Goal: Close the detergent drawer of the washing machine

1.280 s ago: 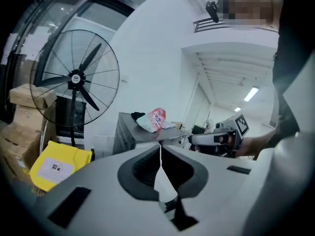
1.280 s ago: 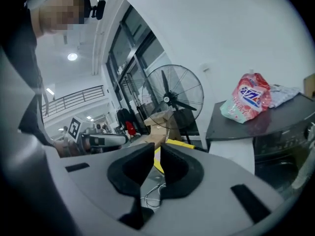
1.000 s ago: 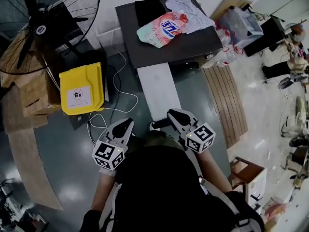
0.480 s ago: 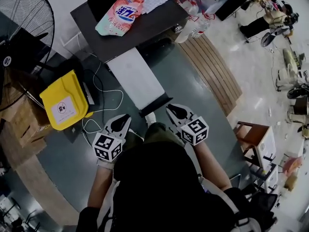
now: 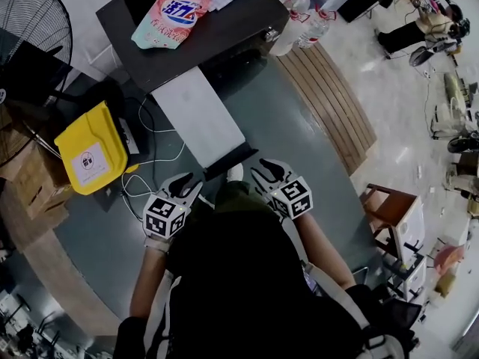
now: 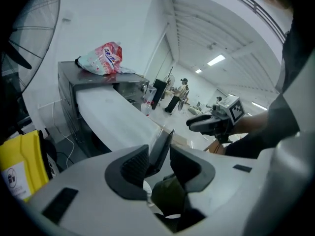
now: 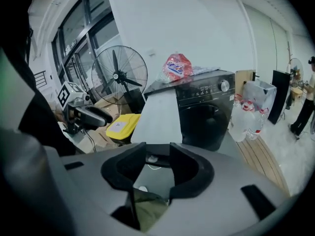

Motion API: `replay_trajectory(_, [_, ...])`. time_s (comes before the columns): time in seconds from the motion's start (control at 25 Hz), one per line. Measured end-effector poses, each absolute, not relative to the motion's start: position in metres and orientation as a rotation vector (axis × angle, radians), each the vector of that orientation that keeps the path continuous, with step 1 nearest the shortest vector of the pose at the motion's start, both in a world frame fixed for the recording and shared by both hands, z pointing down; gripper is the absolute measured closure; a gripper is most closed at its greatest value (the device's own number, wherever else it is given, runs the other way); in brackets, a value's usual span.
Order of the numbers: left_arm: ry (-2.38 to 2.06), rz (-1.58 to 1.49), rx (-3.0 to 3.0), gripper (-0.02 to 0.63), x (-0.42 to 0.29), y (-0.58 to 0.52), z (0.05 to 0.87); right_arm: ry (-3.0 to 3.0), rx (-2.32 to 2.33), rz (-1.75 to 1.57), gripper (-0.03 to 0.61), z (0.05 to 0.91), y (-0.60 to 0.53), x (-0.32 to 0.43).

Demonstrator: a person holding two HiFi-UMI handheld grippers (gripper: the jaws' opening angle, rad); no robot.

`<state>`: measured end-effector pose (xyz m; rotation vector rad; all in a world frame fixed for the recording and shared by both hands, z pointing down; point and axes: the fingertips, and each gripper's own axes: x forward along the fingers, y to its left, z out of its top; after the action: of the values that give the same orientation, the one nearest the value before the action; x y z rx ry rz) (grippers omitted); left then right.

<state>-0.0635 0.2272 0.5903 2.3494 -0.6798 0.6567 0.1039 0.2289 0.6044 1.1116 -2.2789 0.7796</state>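
Observation:
The dark washing machine [image 5: 202,47] stands at the top of the head view, with a pink detergent bag [image 5: 168,12] on its lid. A long white drawer-like panel [image 5: 198,122] sticks out from its front toward me and ends in a dark edge [image 5: 232,159]. My left gripper [image 5: 187,187] hangs just left of that end, and its jaws are opening with nothing between them. My right gripper [image 5: 266,173] is just right of the end, also opening and empty. In the left gripper view the dark end [image 6: 161,151] shows beyond the left gripper [image 6: 160,165]. The right gripper [image 7: 157,170] faces the panel [image 7: 155,119].
A yellow bin [image 5: 90,148] and white cables [image 5: 153,152] lie on the floor left of the machine. Behind them are a big fan [image 5: 30,21] and cardboard boxes [image 5: 30,182]. Water bottles [image 5: 299,25] and a wooden slat platform [image 5: 329,103] sit to the right, with a wooden stool [image 5: 389,215] further right.
Both grippers have come down and closer to the panel's dark end. Their jaws have gone from shut to spread apart.

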Motion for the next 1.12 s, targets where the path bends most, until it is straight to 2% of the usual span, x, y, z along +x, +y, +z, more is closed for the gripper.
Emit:
replay_trajectory(0.28, [-0.672, 0.752, 2.273, 0.459, -0.043, 0.232, 0.628, -2.259, 0.992, 0.789, 0.416, 0.639, 0.211, 0.122])
replay_trajectory(0.52, [-0.683, 0.91, 2.214, 0.437, -0.035, 0.24, 0.665, -2.261, 0.805, 0.714, 0.368, 0.658, 0.201, 0.127])
replay_trajectory(1.12, [-0.829, 1.057, 2.099, 0.458, -0.016, 0.239, 0.701, -2.342, 0.501, 0.631, 0.382, 0.68, 0.196, 0.123])
